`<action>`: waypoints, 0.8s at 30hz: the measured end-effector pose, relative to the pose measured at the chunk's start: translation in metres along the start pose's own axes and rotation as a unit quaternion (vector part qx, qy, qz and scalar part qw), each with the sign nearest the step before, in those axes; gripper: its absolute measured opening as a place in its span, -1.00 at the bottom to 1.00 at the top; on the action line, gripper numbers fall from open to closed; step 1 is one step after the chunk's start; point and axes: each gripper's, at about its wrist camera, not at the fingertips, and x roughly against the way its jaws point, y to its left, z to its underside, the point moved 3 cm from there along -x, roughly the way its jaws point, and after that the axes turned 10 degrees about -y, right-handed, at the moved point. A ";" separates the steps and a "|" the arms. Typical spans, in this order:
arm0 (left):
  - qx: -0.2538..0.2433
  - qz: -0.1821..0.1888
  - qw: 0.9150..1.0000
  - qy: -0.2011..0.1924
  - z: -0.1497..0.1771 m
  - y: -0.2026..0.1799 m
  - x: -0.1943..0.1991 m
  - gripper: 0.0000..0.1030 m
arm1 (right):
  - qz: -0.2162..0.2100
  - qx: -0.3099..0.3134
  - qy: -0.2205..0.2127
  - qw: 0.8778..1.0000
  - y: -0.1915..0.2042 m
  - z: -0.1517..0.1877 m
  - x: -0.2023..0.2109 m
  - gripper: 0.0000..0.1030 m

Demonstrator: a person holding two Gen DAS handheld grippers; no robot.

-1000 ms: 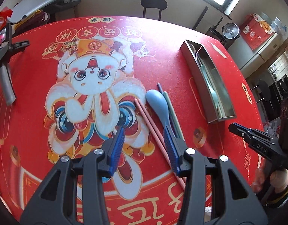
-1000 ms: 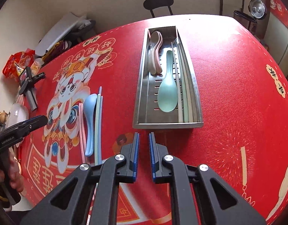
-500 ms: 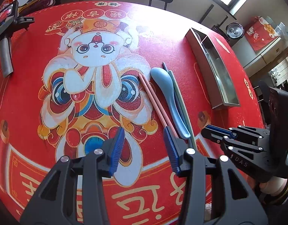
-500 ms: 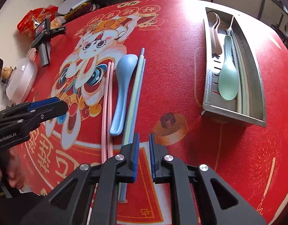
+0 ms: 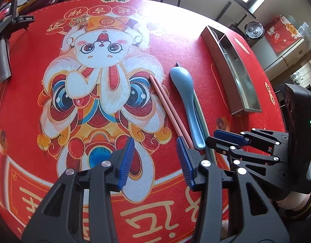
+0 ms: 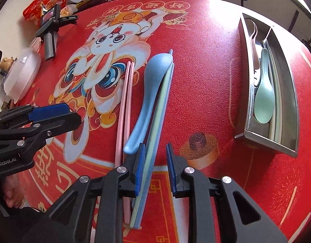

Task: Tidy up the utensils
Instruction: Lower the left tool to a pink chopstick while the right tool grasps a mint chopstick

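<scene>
Currently we observe the right gripper pointed steeply down at the red printed tablecloth, its jaws having just been opening; they stand parted, with the near ends of the green and blue chopsticks lying between them, close against the left pad and clear of the right pad. We cannot tell whether the left pad actually touches them. Just left of that bundle, and partly over it, lies the blue spoon, its handle end touching or nearly touching the left finger tip. Further left again lies the pair of pink chopsticks, side by side. Ahead and to the right of this gripper sits the steel utensil tray, well apart from the loose items; inside it we see a mint green spoon, a pinkish spoon in the far section, and pale chopsticks along its right wall. The left gripper hovers with jaws released, nothing between them; the pink chopsticks run just behind its right finger, and the blue spoon lies just beyond, to the right. A hand grips the left tool's handle.
</scene>
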 end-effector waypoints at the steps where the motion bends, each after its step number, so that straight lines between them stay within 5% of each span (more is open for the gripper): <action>1: 0.000 0.001 1.000 0.002 0.000 0.000 -0.001 -0.11 | 0.001 -0.003 -0.001 1.000 -0.002 0.001 0.001 -0.64; 3: -0.002 0.005 1.000 0.009 0.002 -0.003 -0.005 -0.11 | 0.005 -0.008 0.000 1.000 -0.005 0.002 0.001 -0.83; 24: -0.108 -0.013 0.993 0.049 0.011 -0.052 -0.048 -0.12 | 0.013 -0.072 -0.007 0.997 -0.033 0.015 0.008 -0.88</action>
